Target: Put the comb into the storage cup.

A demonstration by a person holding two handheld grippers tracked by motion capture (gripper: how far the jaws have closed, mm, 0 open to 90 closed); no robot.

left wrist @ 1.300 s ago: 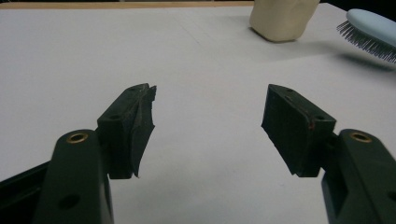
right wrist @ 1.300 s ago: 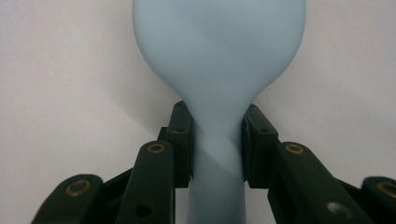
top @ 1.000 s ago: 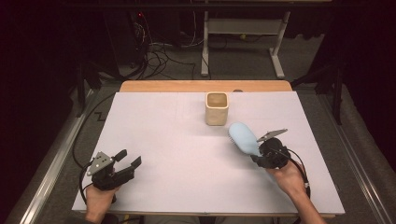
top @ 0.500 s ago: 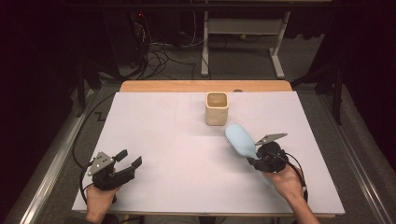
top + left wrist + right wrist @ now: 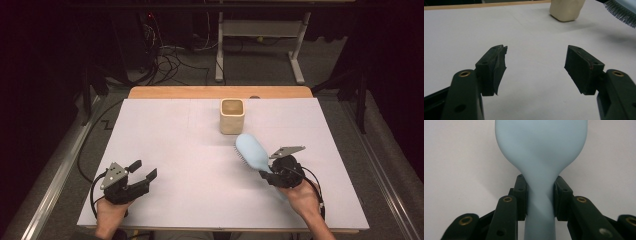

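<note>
Brush [image 5: 252,152] held off table just near side of cup [image 5: 232,116], long axis pointing at cup. Right gripper [image 5: 274,175] clamped on handle, nearer cup. Left gripper [image 5: 142,170] gaping, empty, well apart.

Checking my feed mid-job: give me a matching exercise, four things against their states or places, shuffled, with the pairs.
Things:
1. brush
2. cup
3. left gripper
4. right gripper

States:
A. open, holding nothing
B. stands upright at the far middle of the table
C. pale blue, gripped by its handle
D. shut on a handle

Pairs: 1-C, 2-B, 3-A, 4-D
</note>
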